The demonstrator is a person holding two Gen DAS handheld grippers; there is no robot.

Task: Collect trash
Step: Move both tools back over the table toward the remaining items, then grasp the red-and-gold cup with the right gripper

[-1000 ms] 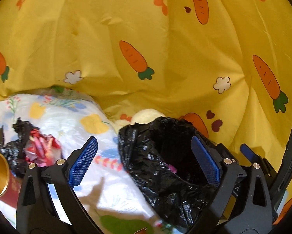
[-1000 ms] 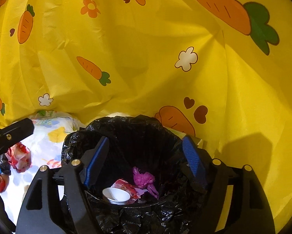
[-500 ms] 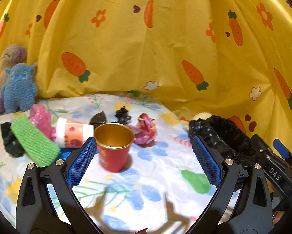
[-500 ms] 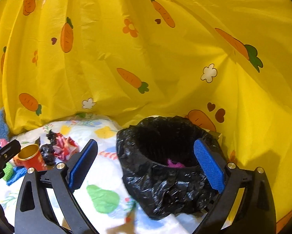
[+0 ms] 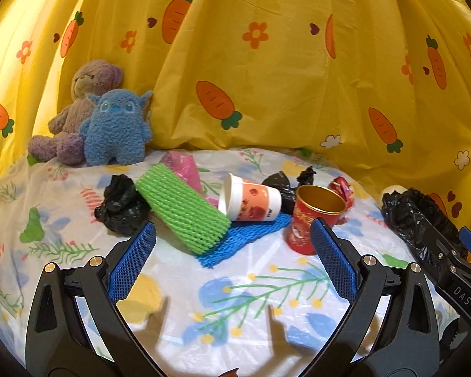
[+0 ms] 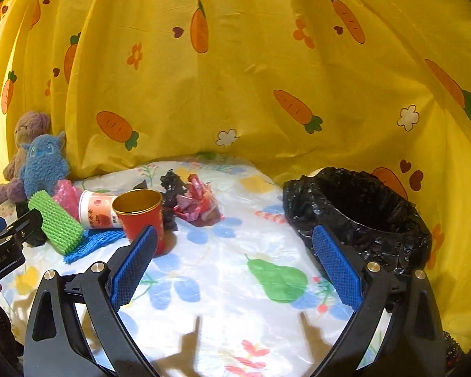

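A litter pile lies on the floral sheet: a green foam net (image 5: 182,209) (image 6: 55,221) over a blue net (image 5: 251,238), a white paper cup (image 5: 251,202) (image 6: 97,209) on its side, an upright red cup (image 5: 314,216) (image 6: 141,213), a crumpled black bag (image 5: 120,204), a pink bag (image 5: 183,169) and a red wrapper (image 6: 197,202). The black-lined bin (image 6: 361,213) (image 5: 414,216) stands at the right. My left gripper (image 5: 232,260) is open, empty, short of the pile. My right gripper (image 6: 235,267) is open and empty, between the red cup and the bin.
Two plush toys, a blue one (image 5: 117,127) and a purple bear (image 5: 78,106), sit at the back left against the yellow carrot-print curtain (image 5: 267,78). The floral sheet (image 6: 235,282) is bare in front of both grippers.
Both grippers swung left away from the bin; the litter pile and plush toys came into view. The right jaws spread wider after hanging over the bin's opening.
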